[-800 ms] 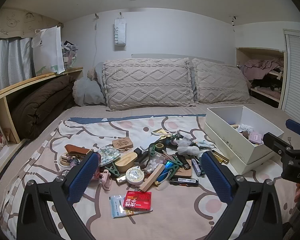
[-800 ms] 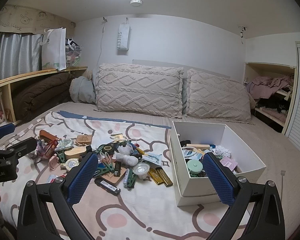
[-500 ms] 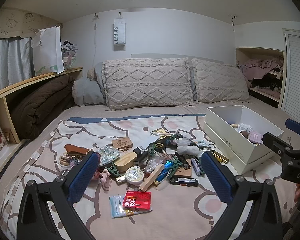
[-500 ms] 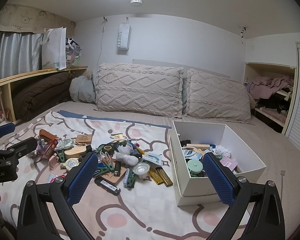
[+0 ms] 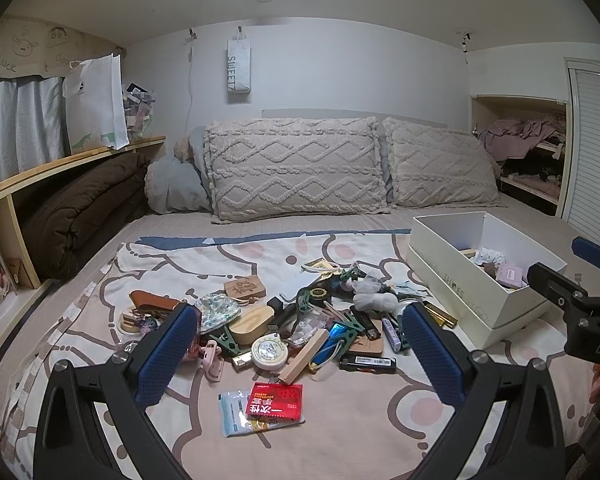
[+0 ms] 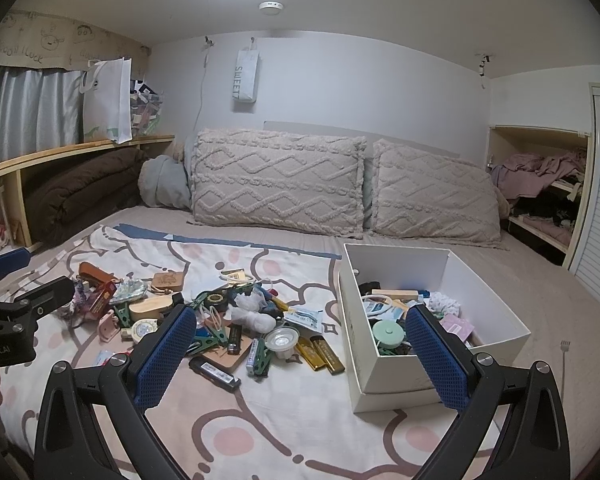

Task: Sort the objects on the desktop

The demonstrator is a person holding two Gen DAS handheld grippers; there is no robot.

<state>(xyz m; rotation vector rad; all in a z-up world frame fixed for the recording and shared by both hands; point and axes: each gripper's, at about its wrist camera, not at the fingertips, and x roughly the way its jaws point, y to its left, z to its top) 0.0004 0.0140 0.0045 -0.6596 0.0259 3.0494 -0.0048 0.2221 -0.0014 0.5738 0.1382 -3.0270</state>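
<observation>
On the bed, both the left tongs [image 5: 296,344] and right tongs [image 6: 300,344] gape empty above the light, rigid clutter [image 5: 300,320] beside the white box [image 6: 400,380], best pinched across narrow sides.

Wall pouch [image 6: 245,76]: "SWEET". Box [image 5: 452,286]: "SHOES".

Each gripper is a black frame with two long fingers faced in blue dimpled pads, seen on the left gripper [image 5: 296,354] and the right gripper [image 6: 300,354]. A round silver screw sits behind each pad. White lettering marks the black bodies.
</observation>
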